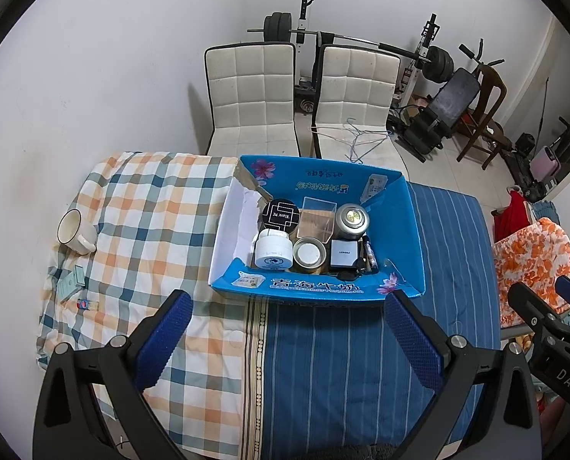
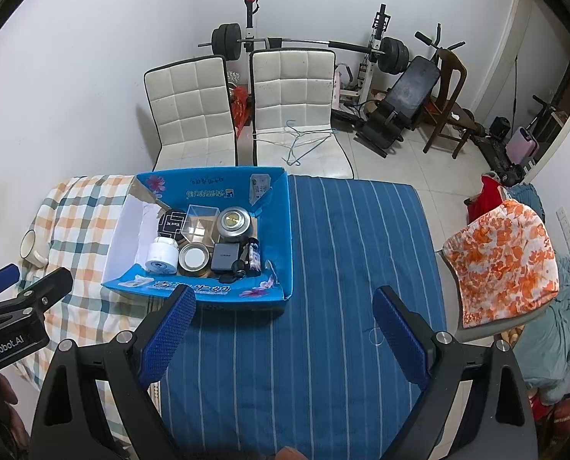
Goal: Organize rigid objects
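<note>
Left wrist view: left gripper (image 1: pixel 287 327) is being held above the cloth-covered counter (image 1: pixel 323 364), jaws spread wide, nothing between them. The blue box (image 1: pixel 315 287) is being seen just ahead of the jaws, sitting where the plaid cloth (image 1: pixel 150 207) meets the striped blue cloth (image 1: pixel 450 253). Packed inside: black round tin (image 1: pixel 280 213), clear plastic box (image 1: pixel 317 217), silver can (image 1: pixel 351 220), white jar (image 1: pixel 272 253), small round tin (image 1: pixel 308 253), grey square case (image 1: pixel 343 257). A white mug (image 1: pixel 74 230), a pale green carton (image 1: pixel 70 285) and a small tube (image 1: pixel 86 304) are lying on the plaid cloth, well apart from the box. Right wrist view: right gripper (image 2: pixel 285 324) is being held over the striped cloth, jaws likewise released and empty, box near its left finger.
</note>
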`<state>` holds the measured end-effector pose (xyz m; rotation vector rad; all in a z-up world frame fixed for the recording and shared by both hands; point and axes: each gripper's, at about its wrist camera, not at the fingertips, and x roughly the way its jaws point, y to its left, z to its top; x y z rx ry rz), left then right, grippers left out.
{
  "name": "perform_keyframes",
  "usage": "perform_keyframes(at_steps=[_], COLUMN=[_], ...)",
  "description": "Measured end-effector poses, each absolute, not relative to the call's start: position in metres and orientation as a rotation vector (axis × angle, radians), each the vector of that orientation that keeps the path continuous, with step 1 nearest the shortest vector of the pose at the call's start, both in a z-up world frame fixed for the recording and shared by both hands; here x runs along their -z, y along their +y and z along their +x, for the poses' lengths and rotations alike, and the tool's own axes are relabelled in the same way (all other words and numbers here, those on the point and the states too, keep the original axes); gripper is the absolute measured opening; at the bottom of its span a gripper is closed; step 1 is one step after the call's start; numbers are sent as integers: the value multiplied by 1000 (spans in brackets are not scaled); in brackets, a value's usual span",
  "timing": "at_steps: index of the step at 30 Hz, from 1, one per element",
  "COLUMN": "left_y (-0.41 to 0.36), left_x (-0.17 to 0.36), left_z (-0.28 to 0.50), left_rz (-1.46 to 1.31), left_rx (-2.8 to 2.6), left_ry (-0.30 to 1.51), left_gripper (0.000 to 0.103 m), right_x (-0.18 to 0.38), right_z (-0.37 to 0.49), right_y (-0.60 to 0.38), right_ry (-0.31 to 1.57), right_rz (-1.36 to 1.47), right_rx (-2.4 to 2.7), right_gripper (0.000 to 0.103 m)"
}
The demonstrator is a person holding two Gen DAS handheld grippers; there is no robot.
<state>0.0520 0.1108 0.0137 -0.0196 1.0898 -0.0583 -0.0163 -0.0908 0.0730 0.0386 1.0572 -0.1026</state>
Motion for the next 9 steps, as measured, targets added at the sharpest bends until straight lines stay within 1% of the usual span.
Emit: perform_keyframes(at_steps=[9], left_y=[111], left_x=[-14], left_z=[54], left_rz=[-13], left_rx=[60], left_ry=[1089], left_gripper=[103], right_x=[-77], right_z=[-9], right_y=[-93], right_ry=[1056], right_rz=[47], right_rx=[105], right_gripper=[96])
